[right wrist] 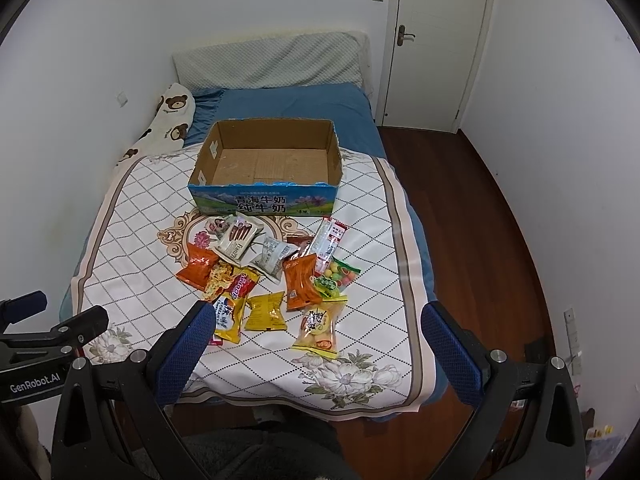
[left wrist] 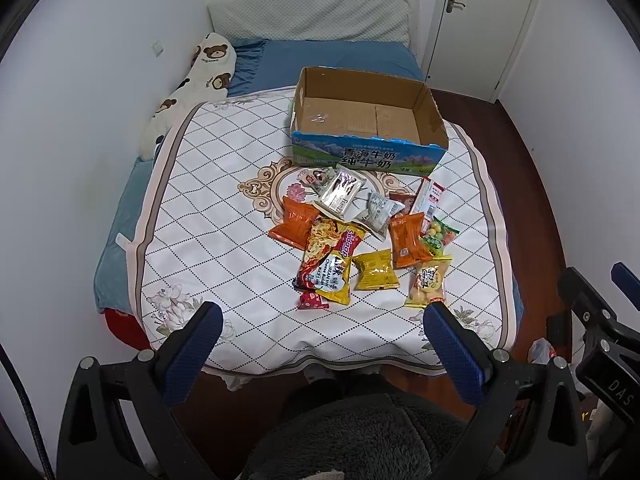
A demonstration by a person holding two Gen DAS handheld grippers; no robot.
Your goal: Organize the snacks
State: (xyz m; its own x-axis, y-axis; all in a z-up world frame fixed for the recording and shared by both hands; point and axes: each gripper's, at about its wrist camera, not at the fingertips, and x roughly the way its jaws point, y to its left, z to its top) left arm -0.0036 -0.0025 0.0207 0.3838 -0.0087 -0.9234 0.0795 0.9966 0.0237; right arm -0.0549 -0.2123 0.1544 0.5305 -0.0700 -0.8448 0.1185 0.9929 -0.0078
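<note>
On the bed's quilt [left wrist: 208, 184], snack packets [right wrist: 272, 276] lie heaped just before an empty carton [right wrist: 266, 200]. Left gripper [left wrist: 322, 326] and right gripper [right wrist: 318, 326] hover with fingers wide, holding nothing. Best approach: take 1 loose edge packet, yellow pouch [right wrist: 266, 312], pinching its flat seam, not the pile

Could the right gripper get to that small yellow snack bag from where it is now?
Probably yes. The right gripper is open and holds nothing, and the small yellow bag lies flat at the near edge of the pile with nothing on top of it. Only the noodle packet crowds its left side.
</note>
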